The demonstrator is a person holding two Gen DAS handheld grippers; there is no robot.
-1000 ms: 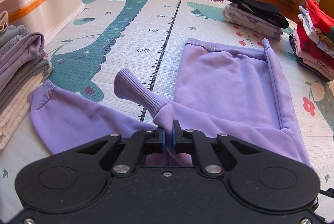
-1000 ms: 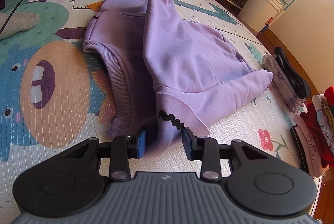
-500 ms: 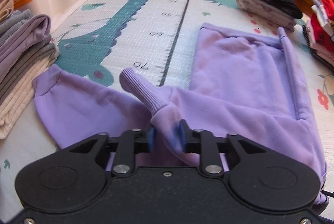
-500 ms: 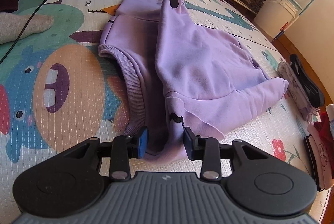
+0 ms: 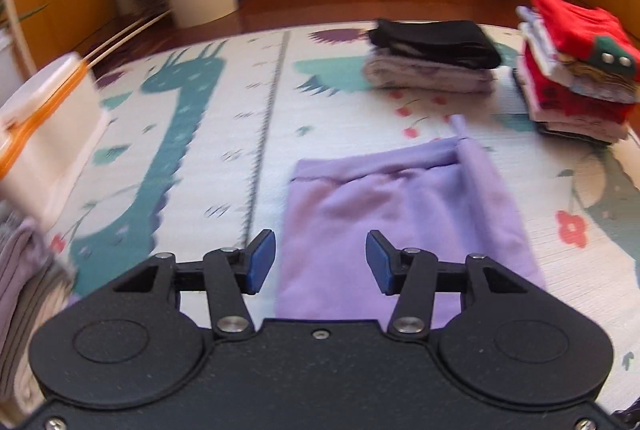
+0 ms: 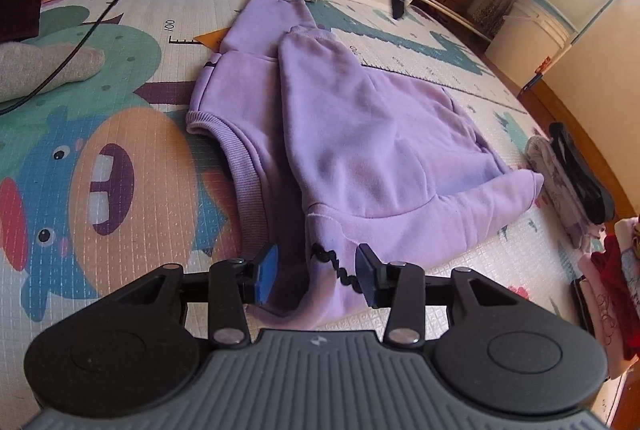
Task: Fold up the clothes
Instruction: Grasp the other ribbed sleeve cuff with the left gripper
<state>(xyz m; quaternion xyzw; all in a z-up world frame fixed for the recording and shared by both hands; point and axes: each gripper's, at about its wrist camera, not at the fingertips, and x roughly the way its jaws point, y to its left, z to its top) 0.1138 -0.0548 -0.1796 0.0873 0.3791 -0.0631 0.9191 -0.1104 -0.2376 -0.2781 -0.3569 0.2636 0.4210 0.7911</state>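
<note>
On the mat (image 6: 120, 230), one lilac sweatshirt (image 6: 360, 149), two grippers (image 6: 316, 272)

Play mat (image 6: 132, 270) printed with a height-ruler scale, the figure "100" (image 6: 169, 26) legible beside its tick marks in the right wrist view, further scale numerals along the ruler line (image 5: 266, 133) blurred and unreadable, small logo on the right gripper's housing, not legible

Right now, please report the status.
Left tongs open, empty. Right tongs opening, hem between. Purple sweatshirt half folded on mat. Nothing blocking.
</note>
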